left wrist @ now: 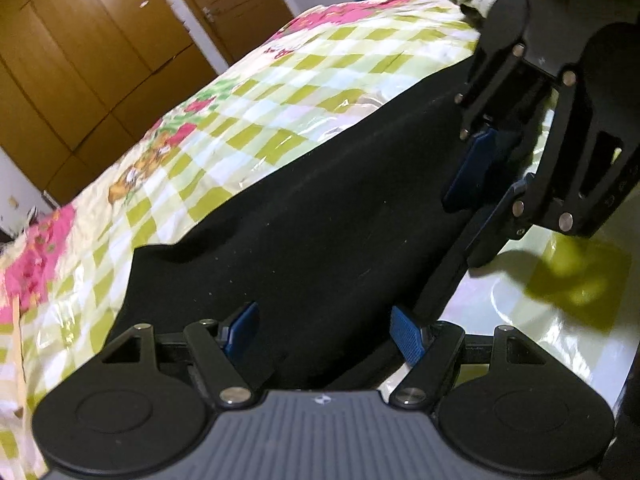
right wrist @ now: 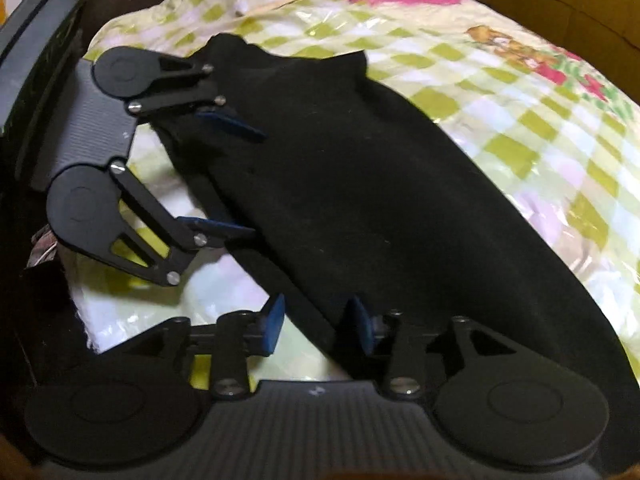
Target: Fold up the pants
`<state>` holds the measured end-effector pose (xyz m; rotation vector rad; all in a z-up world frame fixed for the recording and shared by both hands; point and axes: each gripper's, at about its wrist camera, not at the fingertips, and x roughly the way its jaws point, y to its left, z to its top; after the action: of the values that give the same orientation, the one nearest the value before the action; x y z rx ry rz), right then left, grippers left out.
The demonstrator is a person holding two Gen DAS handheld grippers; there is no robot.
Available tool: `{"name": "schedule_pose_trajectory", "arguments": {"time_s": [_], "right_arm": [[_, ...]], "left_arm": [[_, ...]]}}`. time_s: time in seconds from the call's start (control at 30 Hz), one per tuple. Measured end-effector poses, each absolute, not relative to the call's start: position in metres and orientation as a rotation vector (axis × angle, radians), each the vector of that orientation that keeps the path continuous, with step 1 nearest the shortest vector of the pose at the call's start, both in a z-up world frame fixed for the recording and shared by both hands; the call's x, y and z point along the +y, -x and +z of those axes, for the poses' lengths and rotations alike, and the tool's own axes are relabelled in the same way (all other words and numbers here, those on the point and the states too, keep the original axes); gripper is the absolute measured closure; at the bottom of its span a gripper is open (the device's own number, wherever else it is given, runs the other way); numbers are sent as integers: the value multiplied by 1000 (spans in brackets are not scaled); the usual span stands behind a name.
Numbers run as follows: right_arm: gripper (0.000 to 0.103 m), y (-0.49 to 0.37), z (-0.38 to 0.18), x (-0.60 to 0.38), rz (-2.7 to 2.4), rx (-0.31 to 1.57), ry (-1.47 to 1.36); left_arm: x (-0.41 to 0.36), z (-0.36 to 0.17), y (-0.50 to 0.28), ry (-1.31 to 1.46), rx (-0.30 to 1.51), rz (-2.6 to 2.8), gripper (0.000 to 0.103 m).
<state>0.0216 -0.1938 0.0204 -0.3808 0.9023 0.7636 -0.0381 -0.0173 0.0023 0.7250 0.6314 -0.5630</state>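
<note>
My left gripper (left wrist: pixel 324 330) stands wide, its blue pads apart over the near end of the black fabric pants (left wrist: pixel 320 208), pressing nothing. My right gripper (right wrist: pixel 316 326) is partly parted with the pants' edge between its pads but, as far as I can see, not pinched.

The pants lie just ahead of both tools on the glossy green-and-white checked bedcover (left wrist: pixel 280 92), already doubled into one long band, leg on leg I judge. The crosswise fold looks undone. The cloth is matte, lint-flecked, lying mostly flat, with its far end rumpled.
</note>
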Motion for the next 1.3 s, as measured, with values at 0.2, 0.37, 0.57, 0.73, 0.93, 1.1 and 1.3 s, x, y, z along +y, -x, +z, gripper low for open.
{"name": "schedule_pose_trajectory", "arguments": {"time_s": [0.2, 0.37, 0.57, 0.73, 0.93, 1.1, 1.3], "right_arm": [[63, -37, 18, -180, 726, 909, 377], [62, -39, 30, -167, 754, 872, 346], [65, -55, 20, -169, 680, 903, 296], [94, -57, 17, -168, 662, 908, 314], [98, -54, 45, -175, 693, 913, 222], [98, -36, 57, -176, 719, 931, 222], [92, -42, 9, -172, 695, 1015, 133]], "left_arm": [[-13, 8, 23, -670, 618, -517, 26], [-7, 13, 18, -573, 656, -535, 35], [-6, 14, 19, -577, 653, -548, 36], [-11, -1, 22, -647, 654, -560, 35], [-2, 12, 15, -590, 698, -568, 80], [1, 7, 27, -618, 725, -573, 80], [0, -8, 27, -622, 765, -573, 78]]}}
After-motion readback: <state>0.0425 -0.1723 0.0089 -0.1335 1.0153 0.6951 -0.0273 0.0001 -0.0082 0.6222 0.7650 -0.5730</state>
